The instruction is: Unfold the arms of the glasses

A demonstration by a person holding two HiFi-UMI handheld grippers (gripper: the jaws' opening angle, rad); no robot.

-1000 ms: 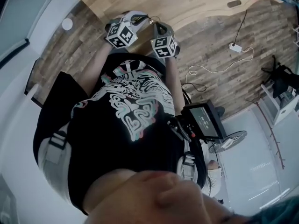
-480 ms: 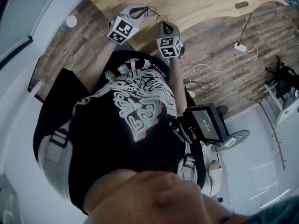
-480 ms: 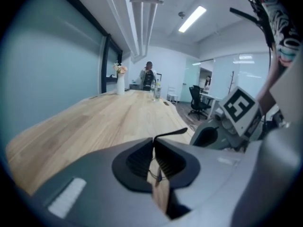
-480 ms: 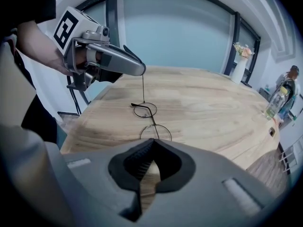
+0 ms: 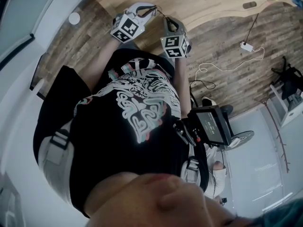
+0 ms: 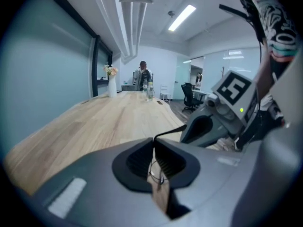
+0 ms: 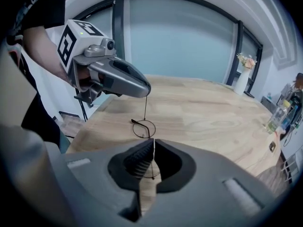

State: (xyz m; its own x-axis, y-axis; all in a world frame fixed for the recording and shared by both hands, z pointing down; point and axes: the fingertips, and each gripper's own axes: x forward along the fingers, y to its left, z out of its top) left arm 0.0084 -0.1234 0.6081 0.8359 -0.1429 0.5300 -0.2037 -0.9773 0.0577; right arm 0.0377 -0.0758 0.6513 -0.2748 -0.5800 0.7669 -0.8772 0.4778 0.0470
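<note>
Closest in, my right gripper point(image 7: 152, 145) is pinched shut on a thin wire arm of the glasses point(image 7: 143, 128), jaws pressed together around it. Just past them a round lens sits between my two grippers, over the near edge of the wooden table point(image 7: 203, 112). My left gripper point(image 7: 146, 91) clamps another thin part of the frame from above. Far back, a vase of flowers point(image 7: 243, 79) stands on the table.

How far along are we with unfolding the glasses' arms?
Done: the thin black wire-framed round glasses look lifted off the light wooden table. In hand: the left hand-held gripper is shut on one arm, the right hand-held gripper on the frame, that arm stretched between them. Left: the second arm, which I can't make out.
</note>
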